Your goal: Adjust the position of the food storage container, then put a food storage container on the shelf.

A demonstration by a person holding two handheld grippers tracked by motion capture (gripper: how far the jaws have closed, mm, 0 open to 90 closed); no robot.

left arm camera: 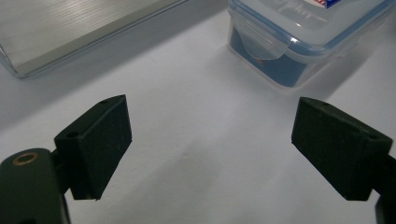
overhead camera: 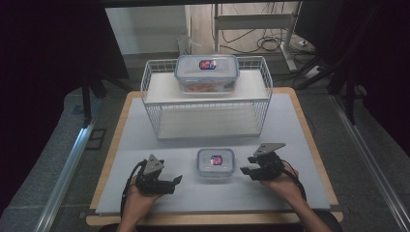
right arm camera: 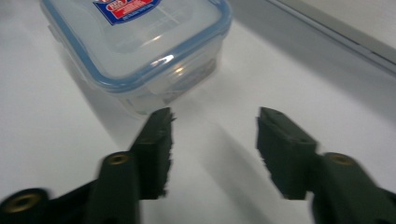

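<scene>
Left gripper view is showing the left gripper [left arm camera: 210, 140] with its two black jaws standing wide apart and holding nothing, bare white table [left arm camera: 196, 154] lying between them. Ahead of the jaws and off toward their right side, the small container [left arm camera: 299, 42] is sitting on the table, its near corner and one lid latch facing the camera, well clear of the pads.

Right gripper view is showing the right gripper [right arm camera: 212, 140] with its jaws parted to a moderate gap, also gripping nothing. Its left jaw tip is lying just beside the small container [right arm camera: 140, 42], near the box's closest corner but, as far as I can judge, not touching it.

In the high view the left gripper [overhead camera: 157, 181] and right gripper [overhead camera: 261, 166] are flanking the small container [overhead camera: 215, 162], which is resting flat with its blue-rimmed lid up, its slightly longer side running left to right. The right gripper is looking the nearer of the two. Farther back, a wire basket rack [overhead camera: 154, 92] is carrying a large container [overhead camera: 207, 72] on its top shelf.

Any grasp would probably be turning on closing in from the sides.
</scene>
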